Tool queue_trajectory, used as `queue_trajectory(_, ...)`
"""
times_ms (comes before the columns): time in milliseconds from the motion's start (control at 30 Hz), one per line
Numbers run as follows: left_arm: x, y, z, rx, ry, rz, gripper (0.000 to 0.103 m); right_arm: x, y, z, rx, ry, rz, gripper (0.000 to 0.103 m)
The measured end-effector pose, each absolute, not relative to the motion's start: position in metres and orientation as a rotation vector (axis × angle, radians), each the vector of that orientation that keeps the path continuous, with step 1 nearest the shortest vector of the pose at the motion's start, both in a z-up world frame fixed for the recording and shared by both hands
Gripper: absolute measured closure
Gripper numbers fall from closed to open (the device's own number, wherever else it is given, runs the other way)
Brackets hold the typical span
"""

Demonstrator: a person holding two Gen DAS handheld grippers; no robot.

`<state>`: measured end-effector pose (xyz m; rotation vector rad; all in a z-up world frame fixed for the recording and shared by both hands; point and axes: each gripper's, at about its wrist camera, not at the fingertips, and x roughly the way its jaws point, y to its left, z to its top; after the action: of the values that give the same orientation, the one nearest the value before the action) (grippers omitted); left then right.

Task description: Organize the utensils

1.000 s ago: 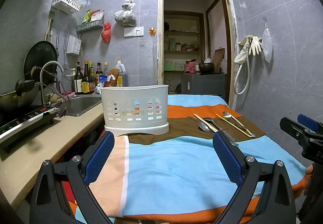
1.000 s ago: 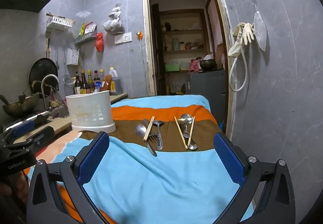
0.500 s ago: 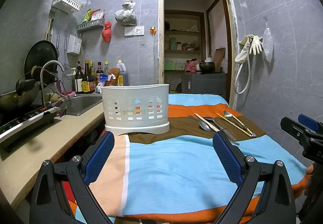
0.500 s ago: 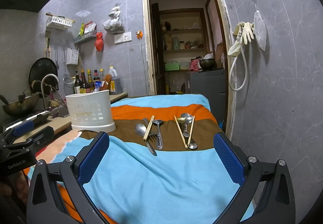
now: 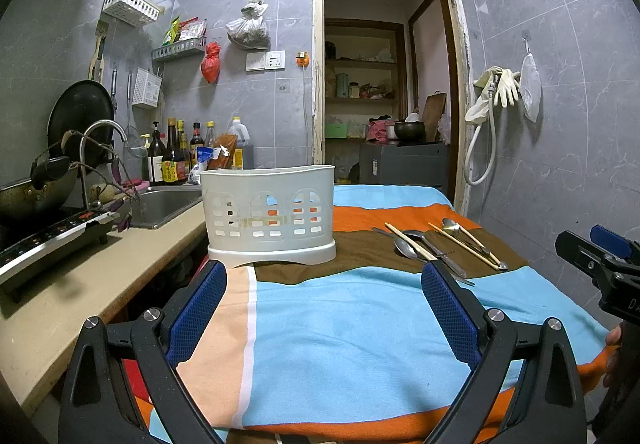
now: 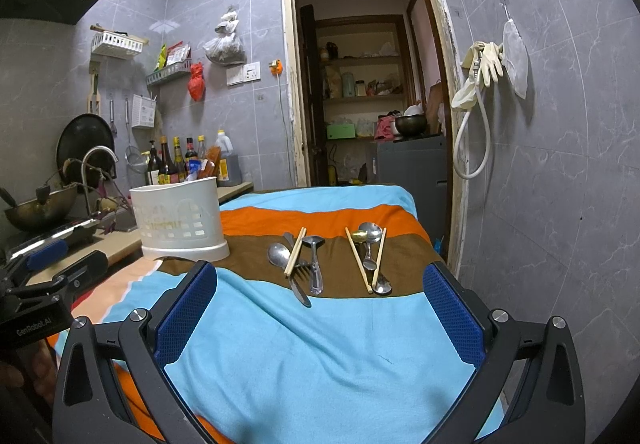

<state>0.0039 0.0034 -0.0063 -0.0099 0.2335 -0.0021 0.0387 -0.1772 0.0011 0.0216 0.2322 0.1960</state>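
Note:
A white perforated utensil basket [image 5: 270,214] [image 6: 180,222] stands on the brown stripe of a striped cloth, at the table's left. To its right lie several utensils in two groups: a spoon [image 6: 278,255], one chopstick [image 6: 295,251], a fork, a knife and a ladle-like spoon [image 6: 314,264]; further right, two chopsticks [image 6: 358,260] and spoons [image 6: 370,234]. My left gripper [image 5: 324,272] is open over the near cloth, facing the basket. Also open, my right gripper [image 6: 320,272] hovers short of the utensils. Neither holds anything.
A beige counter [image 5: 60,296] runs along the left with a sink [image 5: 164,202], a faucet, a stove and pan, and sauce bottles [image 5: 172,160]. A doorway [image 5: 384,84] opens beyond the table. The tiled wall [image 6: 560,164] stands close on the right.
Both views have barely shifted; the basket and utensils lie as before, and both grippers stay open.

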Motion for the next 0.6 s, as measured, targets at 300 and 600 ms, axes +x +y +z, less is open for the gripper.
queue_trajectory(300,0.0041,0.0032,-0.0063,-0.01,0.234,-0.002,0.007,0.0386,-0.1773,0.0014,0.022,0.234,0.195,0.0)
queue_trajectory(600,0.0045,0.0027,-0.0062,-0.009,0.235,-0.001,0.007,0.0379,-0.1778,0.0021,0.023,0.235,0.195,0.0)
